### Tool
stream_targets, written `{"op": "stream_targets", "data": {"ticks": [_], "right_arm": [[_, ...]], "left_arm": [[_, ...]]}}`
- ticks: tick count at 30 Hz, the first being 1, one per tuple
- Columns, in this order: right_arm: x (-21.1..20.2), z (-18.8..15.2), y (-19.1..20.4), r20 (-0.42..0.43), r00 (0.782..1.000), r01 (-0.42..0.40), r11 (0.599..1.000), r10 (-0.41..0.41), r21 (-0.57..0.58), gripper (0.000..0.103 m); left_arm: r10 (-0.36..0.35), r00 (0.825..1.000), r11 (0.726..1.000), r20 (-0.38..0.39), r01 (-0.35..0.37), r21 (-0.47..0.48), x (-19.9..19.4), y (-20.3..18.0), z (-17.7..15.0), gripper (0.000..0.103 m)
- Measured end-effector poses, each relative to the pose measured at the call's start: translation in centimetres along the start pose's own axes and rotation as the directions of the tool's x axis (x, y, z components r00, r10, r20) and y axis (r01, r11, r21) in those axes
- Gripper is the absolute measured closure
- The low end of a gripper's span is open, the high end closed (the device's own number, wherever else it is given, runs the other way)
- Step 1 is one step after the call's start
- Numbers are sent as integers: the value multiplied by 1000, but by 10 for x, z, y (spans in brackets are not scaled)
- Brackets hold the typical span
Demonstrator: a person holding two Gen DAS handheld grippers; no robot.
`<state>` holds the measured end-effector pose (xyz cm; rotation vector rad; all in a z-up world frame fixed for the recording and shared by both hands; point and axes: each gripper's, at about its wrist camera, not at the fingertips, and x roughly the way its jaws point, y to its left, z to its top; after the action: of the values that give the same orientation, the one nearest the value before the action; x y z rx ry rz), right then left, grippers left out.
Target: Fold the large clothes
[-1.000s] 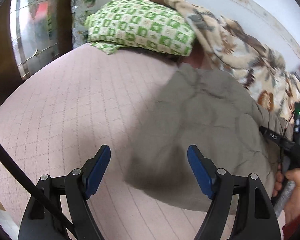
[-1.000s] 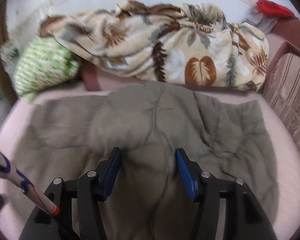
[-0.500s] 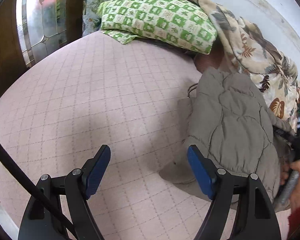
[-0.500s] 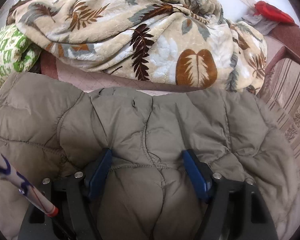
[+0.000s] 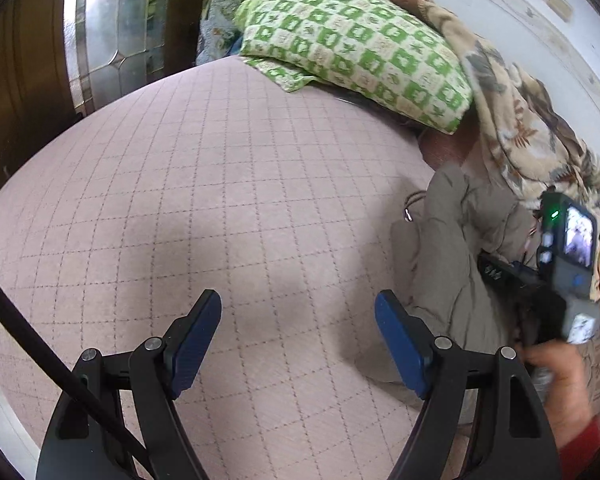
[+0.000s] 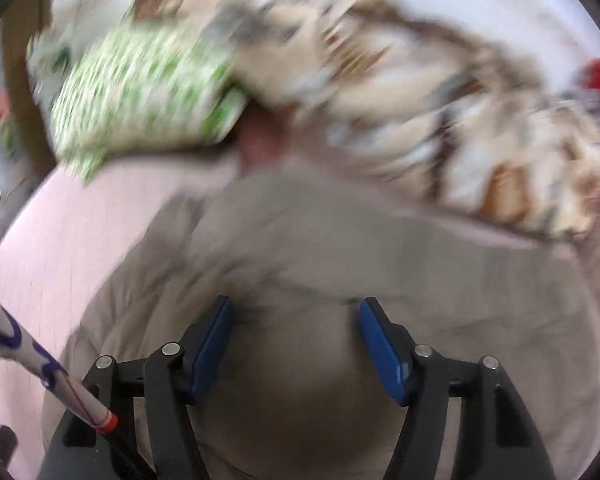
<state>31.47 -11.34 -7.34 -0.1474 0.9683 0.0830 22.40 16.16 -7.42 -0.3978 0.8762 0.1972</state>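
Observation:
An olive-grey quilted jacket point(image 5: 452, 264) lies folded into a narrow bundle at the right side of the pink bed. In the blurred right wrist view the jacket point(image 6: 340, 264) fills the lower middle. My left gripper point(image 5: 298, 324) is open and empty over bare bedcover, just left of the jacket's near edge. My right gripper point(image 6: 296, 328) is open with its blue pads wide apart right over the jacket. Its body and the hand that holds it also show in the left wrist view point(image 5: 556, 280), over the jacket.
A green checked pillow point(image 5: 356, 44) and a leaf-print blanket point(image 5: 516, 120) lie along the white wall at the back. The pink quilted bedcover point(image 5: 188, 200) spreads left of the jacket. A wooden glass-panelled door point(image 5: 100, 28) stands at the far left.
The jacket has been folded over to the right into a narrower bundle. My left gripper has shifted left over bare bedcover. The right gripper is moving fast, so its view is blurred.

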Motion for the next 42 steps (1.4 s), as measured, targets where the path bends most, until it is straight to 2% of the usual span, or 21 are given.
{"op": "stream_targets", "data": {"ticks": [2,6,10,12,14,16,19,21,23,25,29,32,35,38,41,42], "right_arm": [[19,-5,21,25,996,91,993,-90,-71,30],[15,3,23,24,993,119,990,-117,-78,30],[-27,6,19,161,984,80,996,-74,-26,30],[-29,4,17,159,986,49,999,-50,12,30],[-5,1,18,61,998,29,999,-30,16,25],[6,-1,20,19,999,39,999,-39,-6,23],[-23,4,8,85,996,21,999,-23,30,24],[-44,3,-5,139,989,37,999,-40,22,24],[-60,-2,-31,171,980,96,995,-98,18,24],[-64,-12,-63,163,974,151,987,-158,53,24],[-48,-47,-148,55,962,256,951,-269,172,24],[-55,-67,-199,13,956,279,920,-294,274,24],[-86,-86,-245,22,956,261,882,-293,391,23],[-117,-114,-272,51,967,199,861,-251,468,21],[-138,-159,-291,80,974,137,828,-213,543,11],[-141,-175,-297,85,975,120,814,-204,569,10]], "left_arm": [[-6,1000,1000,-7,6,-10,1,3,1,25],[-4,1000,1000,-13,4,1,1,0,-2,25],[6,1000,1000,-5,-6,21,-1,-5,-4,25],[7,1000,1000,-10,-7,29,0,-7,-4,25],[10,1000,999,-10,-10,37,0,-10,-5,25],[14,1000,999,-6,-14,49,-3,-13,-7,25],[21,1000,997,12,-22,70,-7,-16,-9,25],[33,999,996,17,-34,84,-8,-18,-11,25],[32,999,995,8,-32,90,-6,-19,-12,25],[29,1000,996,-3,-28,89,-5,-20,-12,25],[35,999,994,-7,-35,100,-3,-25,-11,25],[37,999,994,-6,-36,103,-2,-28,-10,25],[11,1000,995,-19,-9,97,2,-31,-10,25],[-69,996,992,-48,74,99,10,-37,-8,25],[-170,982,981,-84,177,84,24,-43,-2,25],[-223,968,971,-115,231,61,34,-44,2,25]]}}
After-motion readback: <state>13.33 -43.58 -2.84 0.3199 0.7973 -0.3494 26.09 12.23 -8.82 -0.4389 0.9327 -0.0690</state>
